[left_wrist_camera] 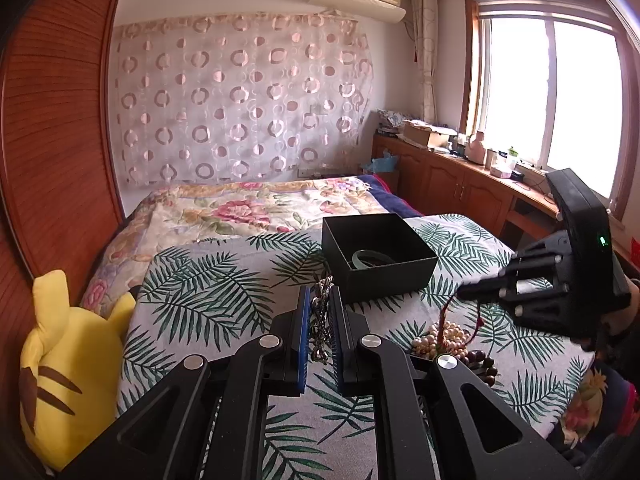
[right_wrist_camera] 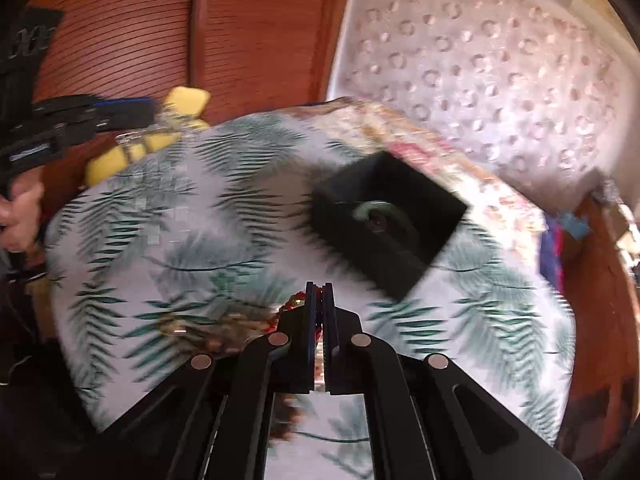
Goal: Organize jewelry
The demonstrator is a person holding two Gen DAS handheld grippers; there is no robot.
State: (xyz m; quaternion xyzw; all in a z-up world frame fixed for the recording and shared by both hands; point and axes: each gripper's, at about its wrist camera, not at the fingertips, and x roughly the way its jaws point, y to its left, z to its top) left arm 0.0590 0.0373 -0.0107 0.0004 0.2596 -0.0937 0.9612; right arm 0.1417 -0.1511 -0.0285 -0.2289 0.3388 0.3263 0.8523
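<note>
Left wrist view: left gripper (left_wrist_camera: 319, 308) clamped narrow on a silver chain (left_wrist_camera: 320, 328), above the leaf cloth (left_wrist_camera: 200, 300). Open black box (left_wrist_camera: 378, 258) at 1 o'clock, green bangle (left_wrist_camera: 370, 258) inside. Bead pile (left_wrist_camera: 448, 340) at 3 o'clock. Right gripper (left_wrist_camera: 464, 291) pinches a red cord (left_wrist_camera: 442, 320).

Right wrist view, blurred: right gripper (right_wrist_camera: 319, 292) closed on the cord (right_wrist_camera: 298, 302). Box (right_wrist_camera: 388, 216) at 1 o'clock, bangle (right_wrist_camera: 366, 210) inside. Left gripper (right_wrist_camera: 150, 114) at 10 o'clock.
</note>
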